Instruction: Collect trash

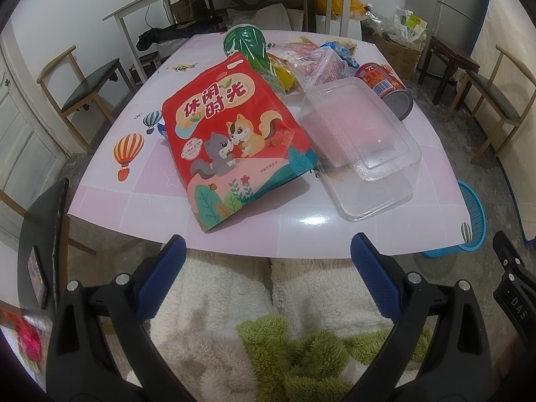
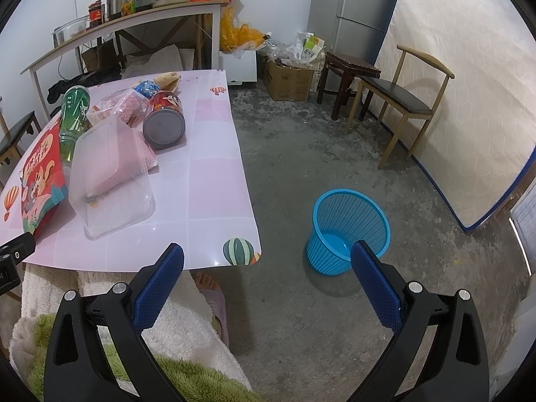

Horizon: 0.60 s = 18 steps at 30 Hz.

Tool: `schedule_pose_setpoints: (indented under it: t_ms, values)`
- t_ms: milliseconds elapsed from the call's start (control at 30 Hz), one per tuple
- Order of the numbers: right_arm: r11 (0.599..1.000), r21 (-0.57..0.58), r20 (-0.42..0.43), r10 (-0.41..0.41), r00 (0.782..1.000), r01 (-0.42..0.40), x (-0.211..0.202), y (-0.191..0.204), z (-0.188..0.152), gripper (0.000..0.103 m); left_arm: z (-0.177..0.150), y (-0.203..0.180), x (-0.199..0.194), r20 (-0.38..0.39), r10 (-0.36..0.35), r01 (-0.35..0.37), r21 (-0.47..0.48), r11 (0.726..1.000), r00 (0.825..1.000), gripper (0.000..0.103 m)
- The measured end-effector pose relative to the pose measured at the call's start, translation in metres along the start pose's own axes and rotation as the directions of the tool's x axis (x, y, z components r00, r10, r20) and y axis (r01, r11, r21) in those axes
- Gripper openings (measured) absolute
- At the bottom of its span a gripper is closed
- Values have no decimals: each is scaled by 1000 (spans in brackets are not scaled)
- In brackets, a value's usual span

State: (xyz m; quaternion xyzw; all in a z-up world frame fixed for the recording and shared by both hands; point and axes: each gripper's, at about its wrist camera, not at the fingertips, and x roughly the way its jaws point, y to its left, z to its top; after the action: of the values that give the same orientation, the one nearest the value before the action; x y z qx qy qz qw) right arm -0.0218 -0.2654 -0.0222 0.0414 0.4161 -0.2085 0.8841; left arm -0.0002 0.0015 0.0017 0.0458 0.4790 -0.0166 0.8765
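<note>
The table (image 1: 110, 201) has a glossy pink checked top w/ hot-air balloon prints, and all the trash lies on it. Nearest its front edge is a flat red snack bag (image 1: 234, 140), shiny foil w/ 2 cartoon squirrels. Just right of the bag sits a clear plastic box (image 1: 360, 134), rectangular w/ rounded corners, upside down and tilted on its clear lid. Behind the box lies a red can (image 1: 385, 85) on its side, grey base toward the cameras. A green can (image 1: 246, 45) lies behind the bag, partly hidden by it. Crinkled clear wrappers (image 1: 318, 62) pile up between the 2 cans; their contents are hard to make out.

The left gripper (image 1: 268, 251) hovers just off the table's front edge, above a fluffy white and green blanket (image 1: 301, 345), blue textured pads spread wide, nothing held. The right gripper (image 2: 267, 256) hangs past the table's right corner, also wide apart and empty. A blue ribbed plastic basket (image 2: 348, 214) stands on the rough concrete floor to the table's right, its lower edge hidden behind 1 pad.
</note>
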Motion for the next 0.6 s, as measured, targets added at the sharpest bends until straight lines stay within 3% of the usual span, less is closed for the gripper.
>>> schedule_pose_setpoints:
  t_ms: [600]
  values:
    - [1000,-5,0,-4,1000,4,-1,1,1,97,0,1,0,0,0,0,0,1000,1000,95]
